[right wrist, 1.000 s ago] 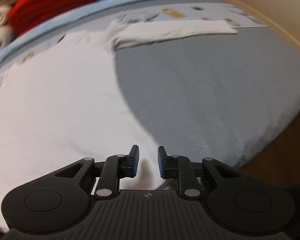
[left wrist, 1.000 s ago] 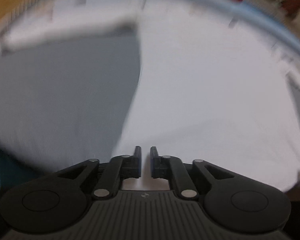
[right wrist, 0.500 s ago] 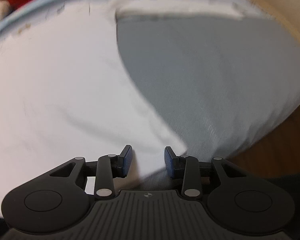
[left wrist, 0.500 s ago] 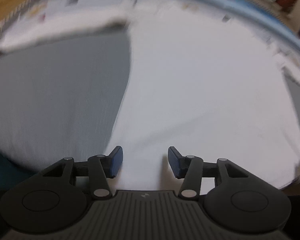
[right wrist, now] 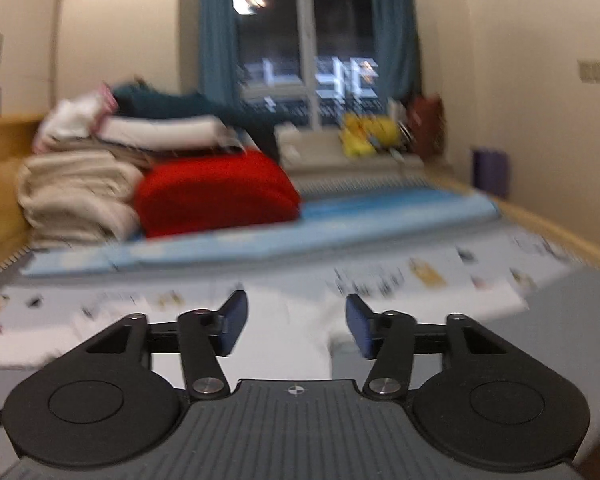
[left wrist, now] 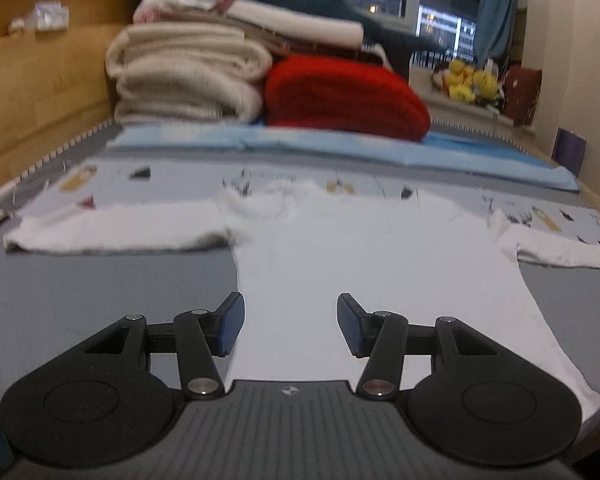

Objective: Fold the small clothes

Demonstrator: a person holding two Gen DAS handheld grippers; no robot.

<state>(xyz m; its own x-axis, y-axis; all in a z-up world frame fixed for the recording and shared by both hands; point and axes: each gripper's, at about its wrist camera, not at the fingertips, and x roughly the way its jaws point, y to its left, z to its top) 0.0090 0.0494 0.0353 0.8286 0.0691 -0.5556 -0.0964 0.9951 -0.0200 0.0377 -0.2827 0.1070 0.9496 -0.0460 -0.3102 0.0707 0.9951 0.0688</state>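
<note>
White shirt (left wrist: pixel 340 264) lies flat on the grey bed (left wrist: pixel 100 300), sleeves spread to both sides. From my left wrist camera, the left tongs (left wrist: pixel 290 326) hang tilted down over its lower half, wide apart and empty after just opening. This view shows the whole shirt, with the blue mat (left wrist: pixel 340 148), beige blankets (left wrist: pixel 188 76) and red blanket (left wrist: pixel 344 96) behind it. On my right wrist camera, the right tongs (right wrist: pixel 296 328) point nearly level, also just opened and empty. Only a blurred strip of shirt shows, but more of the window (right wrist: pixel 312 40) and curtains (right wrist: pixel 216 40).
</note>
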